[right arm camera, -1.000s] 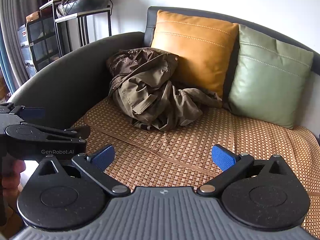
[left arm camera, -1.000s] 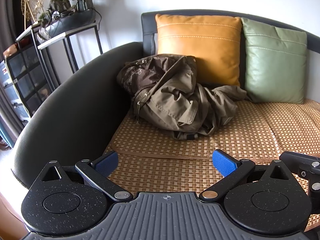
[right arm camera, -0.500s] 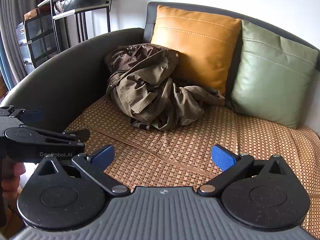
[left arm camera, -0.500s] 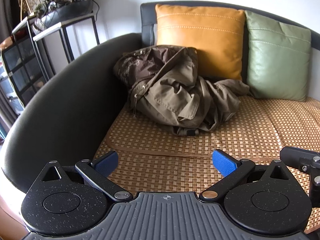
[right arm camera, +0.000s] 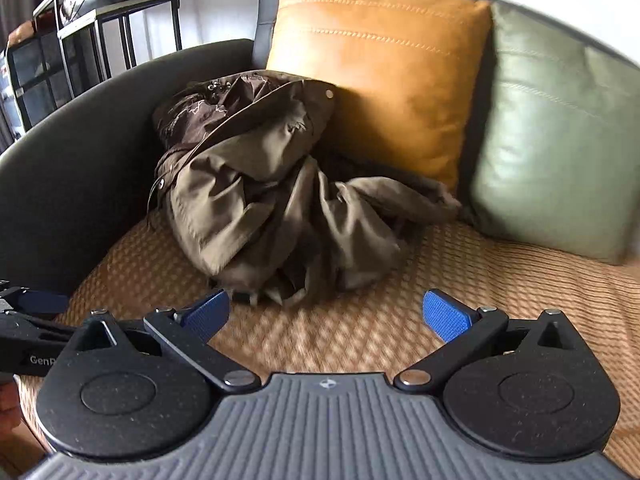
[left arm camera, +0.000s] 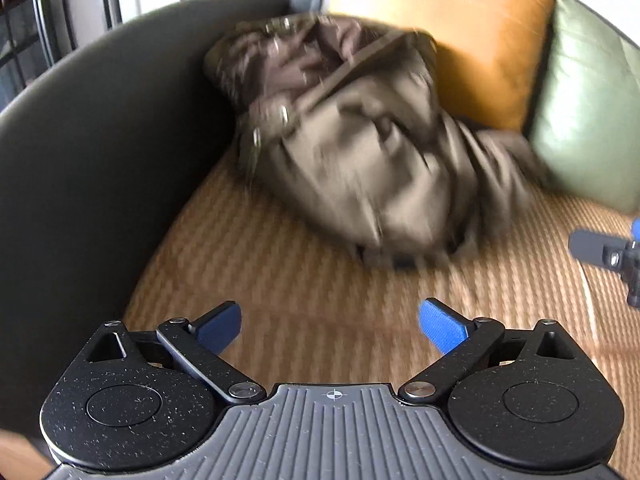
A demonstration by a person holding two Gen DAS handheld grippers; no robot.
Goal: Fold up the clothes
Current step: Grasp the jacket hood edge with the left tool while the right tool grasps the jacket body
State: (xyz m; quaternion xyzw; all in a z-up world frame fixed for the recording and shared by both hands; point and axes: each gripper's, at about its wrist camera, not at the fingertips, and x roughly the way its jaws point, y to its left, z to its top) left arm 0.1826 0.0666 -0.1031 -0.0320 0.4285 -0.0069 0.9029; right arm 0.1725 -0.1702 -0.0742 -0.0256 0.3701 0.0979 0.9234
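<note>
Jacket (right arm camera: 272,200), olive-brown with a darker brown lining showing at its upper folds: crumpled in a heap on the woven seat mat (right arm camera: 500,300) of a dark sofa (right arm camera: 72,176). It lies ahead of both grippers, not touched by either. Its upper part leans against the sofa's curved arm and against an orange cushion (right arm camera: 384,80); one trailing fold reaches toward a green cushion (right arm camera: 560,152) standing just beside the orange one.

Left gripper (left arm camera: 330,322): jaws spread wide, blue pads (left arm camera: 442,324) well apart, nothing between them. It is held over bare mat (left arm camera: 280,272), with the jacket (left arm camera: 360,152) ahead and slightly right of its centre line. This view is blurred; garment detail cannot be made out there. The orange cushion (left arm camera: 460,40) and green cushion (left arm camera: 588,112) sit beyond the heap, to the gripper's right.

Right gripper (right arm camera: 326,314): jaws likewise wide apart, blue pads (right arm camera: 446,314) clear of any cloth, holding nothing. The near hem of the jacket lies just ahead of its left finger, close but apart. The left gripper's body shows at the left edge of this view; part of the right gripper shows at the right edge of the left view.

A metal-framed shelf unit (right arm camera: 100,36) stands beyond the sofa arm, to the far left of both grippers.
</note>
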